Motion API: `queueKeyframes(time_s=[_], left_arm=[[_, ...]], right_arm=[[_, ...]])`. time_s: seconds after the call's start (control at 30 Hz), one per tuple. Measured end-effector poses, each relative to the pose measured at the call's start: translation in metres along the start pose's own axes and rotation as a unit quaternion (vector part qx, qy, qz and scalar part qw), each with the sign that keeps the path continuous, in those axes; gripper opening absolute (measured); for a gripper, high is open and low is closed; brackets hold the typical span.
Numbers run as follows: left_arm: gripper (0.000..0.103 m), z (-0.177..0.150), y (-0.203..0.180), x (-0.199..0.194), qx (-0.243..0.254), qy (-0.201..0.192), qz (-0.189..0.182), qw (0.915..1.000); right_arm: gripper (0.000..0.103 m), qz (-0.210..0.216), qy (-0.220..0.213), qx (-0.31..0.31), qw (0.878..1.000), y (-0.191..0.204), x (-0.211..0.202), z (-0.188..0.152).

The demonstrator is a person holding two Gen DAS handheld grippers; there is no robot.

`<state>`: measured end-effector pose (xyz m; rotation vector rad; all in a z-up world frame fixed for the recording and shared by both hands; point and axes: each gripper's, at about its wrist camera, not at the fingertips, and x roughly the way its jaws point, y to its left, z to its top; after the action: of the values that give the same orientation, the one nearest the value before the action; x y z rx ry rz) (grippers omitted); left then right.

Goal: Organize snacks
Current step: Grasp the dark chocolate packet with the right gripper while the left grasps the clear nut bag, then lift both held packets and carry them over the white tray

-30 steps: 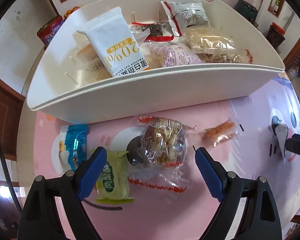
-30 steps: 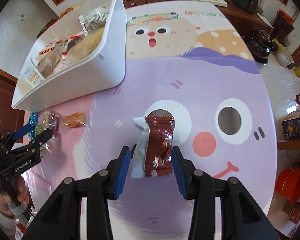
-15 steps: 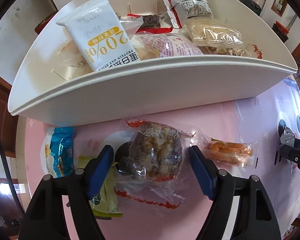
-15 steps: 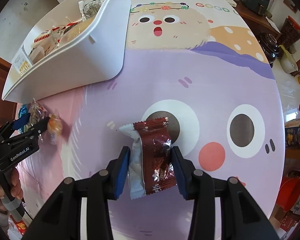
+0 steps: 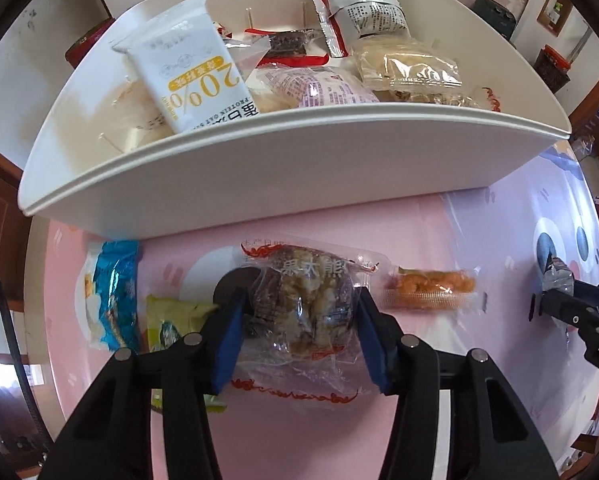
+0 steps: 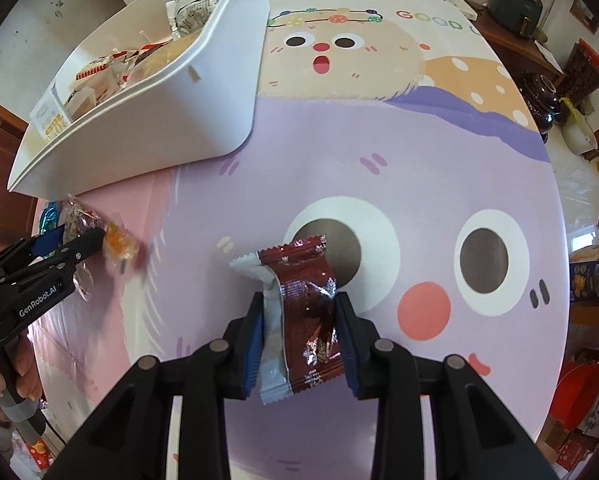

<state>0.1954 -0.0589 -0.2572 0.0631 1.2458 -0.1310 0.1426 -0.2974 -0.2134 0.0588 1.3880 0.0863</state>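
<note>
My left gripper [image 5: 299, 320] is shut on a round nut cake in clear wrap [image 5: 307, 304], just in front of the white snack bin [image 5: 283, 184]. An orange snack packet [image 5: 431, 290] lies right of it; a green packet [image 5: 171, 320] and a blue packet [image 5: 111, 292] lie left. My right gripper [image 6: 299, 336] is shut on a dark red snack packet [image 6: 307, 312], with a pale blue-grey packet [image 6: 269, 320] pinched beside it, above the tablecloth. The bin [image 6: 159, 112] stands far left in the right wrist view, with the left gripper [image 6: 79, 240] below it.
The bin holds several packets, among them a white "20%" bar [image 5: 191, 76]. The round table has a pink and purple cartoon cloth [image 6: 419, 184]. Furniture, jars and a red basin [image 6: 579, 396] stand around the table's edge.
My left gripper has moved forward and closed on the nut cake. My right gripper, still holding its packet, has come closer to the bin.
</note>
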Motion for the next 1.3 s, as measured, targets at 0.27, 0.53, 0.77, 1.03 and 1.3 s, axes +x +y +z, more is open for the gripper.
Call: queueKeyframes(time_s=[0.27, 0.53, 0.77, 1.03, 1.3], left_arm=[[0.05, -0.01, 0.0, -0.042, 0.009, -0.02, -0.027, 0.9994], [0.05, -0.018, 0.014, -0.102, -0.002, -0.046, -0.07, 0.9965], [0.05, -0.005, 0.048, -0.162, -0.017, -0.092, -0.078, 0.9926], [0.051, 0.034, 0.075, -0.224, -0.02, -0.156, -0.062, 0.9855], [0.051, 0.096, 0.081, -0.265, -0.014, -0.209, -0.044, 0.9767]], right_arm=[[0.033, 0.008, -0.002, -0.009, 1.0, 0.026, -0.017, -0.011], [0.033, 0.024, -0.024, -0.03, 0.999, 0.063, -0.046, -0.018], [0.033, 0.047, -0.067, -0.055, 0.995, 0.102, -0.093, -0.003], [0.033, 0.056, -0.13, -0.071, 0.987, 0.124, -0.146, 0.041], [0.033, 0.055, -0.193, -0.053, 0.978, 0.132, -0.197, 0.108]])
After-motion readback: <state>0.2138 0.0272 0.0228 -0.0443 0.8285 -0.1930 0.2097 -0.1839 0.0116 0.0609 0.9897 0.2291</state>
